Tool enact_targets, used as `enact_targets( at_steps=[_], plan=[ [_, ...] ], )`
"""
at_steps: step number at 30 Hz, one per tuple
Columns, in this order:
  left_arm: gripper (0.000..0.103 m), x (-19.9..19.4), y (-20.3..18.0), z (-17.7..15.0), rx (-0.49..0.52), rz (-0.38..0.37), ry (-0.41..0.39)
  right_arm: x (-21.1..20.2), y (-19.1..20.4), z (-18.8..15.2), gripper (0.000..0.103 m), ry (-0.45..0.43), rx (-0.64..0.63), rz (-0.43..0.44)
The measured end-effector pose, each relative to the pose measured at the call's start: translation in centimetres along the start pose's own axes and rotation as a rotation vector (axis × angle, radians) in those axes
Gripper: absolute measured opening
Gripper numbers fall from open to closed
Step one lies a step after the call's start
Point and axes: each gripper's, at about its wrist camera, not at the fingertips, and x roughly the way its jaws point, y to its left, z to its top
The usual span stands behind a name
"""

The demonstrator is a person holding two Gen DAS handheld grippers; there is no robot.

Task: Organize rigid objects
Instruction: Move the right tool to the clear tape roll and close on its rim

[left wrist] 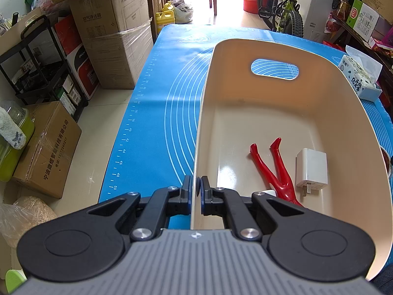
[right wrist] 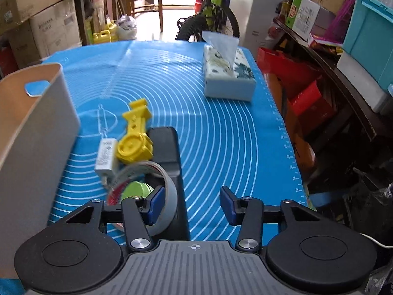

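My left gripper is shut on the near left wall of a beige plastic bin that stands on the blue mat. On the bin's floor lie a red leg-shaped piece and a white charger plug. In the right wrist view my right gripper is open above a cluster: a black block, a tape roll by the left finger, a green object inside the roll, a yellow plastic part and a second white charger. The pads touch nothing.
The bin stands left of the cluster. A tissue box sits at the mat's far right corner. Cardboard boxes, a black cart and a bicycle surround the table; shelves with boxes line the right side.
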Motion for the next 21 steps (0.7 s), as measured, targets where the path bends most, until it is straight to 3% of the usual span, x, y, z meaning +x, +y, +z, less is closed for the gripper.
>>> enact_targets(
  at_steps=[15,21],
  plan=[
    [0.008,0.0,-0.1,0.0,0.000,0.001,0.000,1.6,0.8,-0.1,0.055,0.025,-0.015,0.016],
    [0.008,0.0,-0.1,0.0,0.000,0.001,0.000,2.1,0.8,-0.2,0.042,0.032,0.002,0.045]
  ],
)
